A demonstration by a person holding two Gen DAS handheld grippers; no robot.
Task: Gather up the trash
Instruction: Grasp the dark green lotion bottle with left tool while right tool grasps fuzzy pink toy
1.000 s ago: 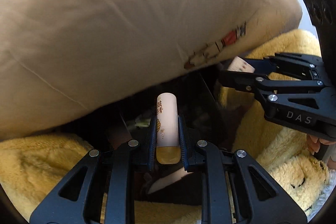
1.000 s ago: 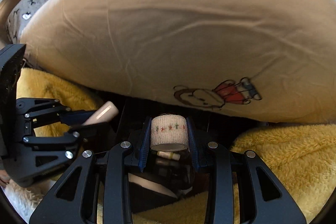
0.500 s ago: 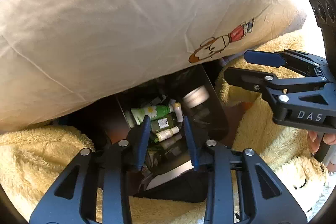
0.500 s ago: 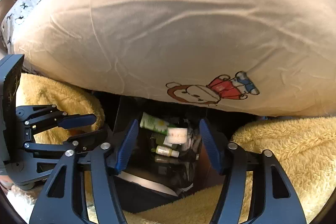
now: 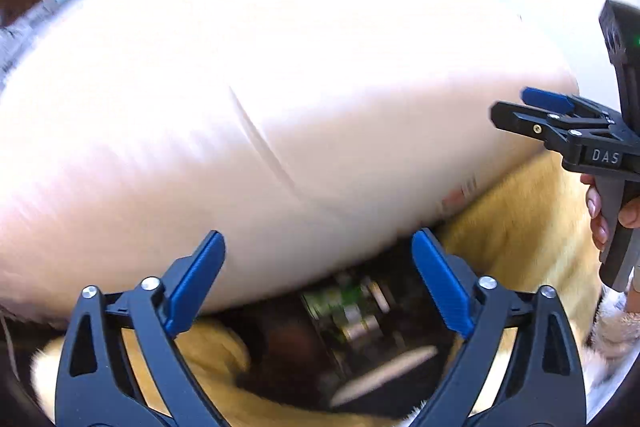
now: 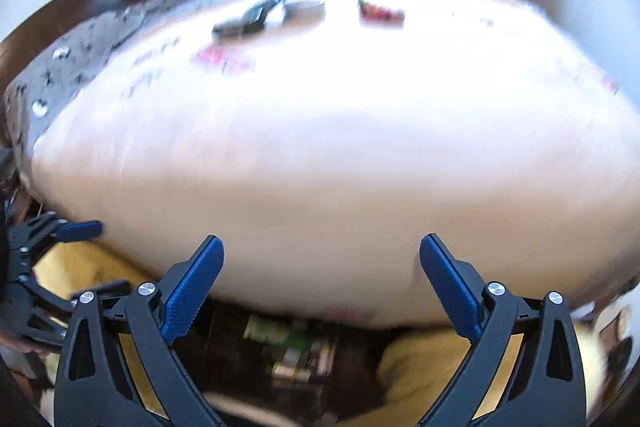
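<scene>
The dark bin (image 5: 400, 311) sits at the near edge of the bed, tucked under the cream pillow's (image 5: 280, 107) lower edge and flanked by yellow fleece (image 5: 516, 227). Inside it lie blurred green and white tubes and bottles (image 5: 344, 301); which way their long axes run cannot be told through the motion blur. The left gripper (image 5: 318, 287) hangs above the bin, its jaws opening wide with nothing between them. The right gripper (image 6: 320, 287) likewise is opening, empty, over the same bin (image 6: 288, 343).
</scene>
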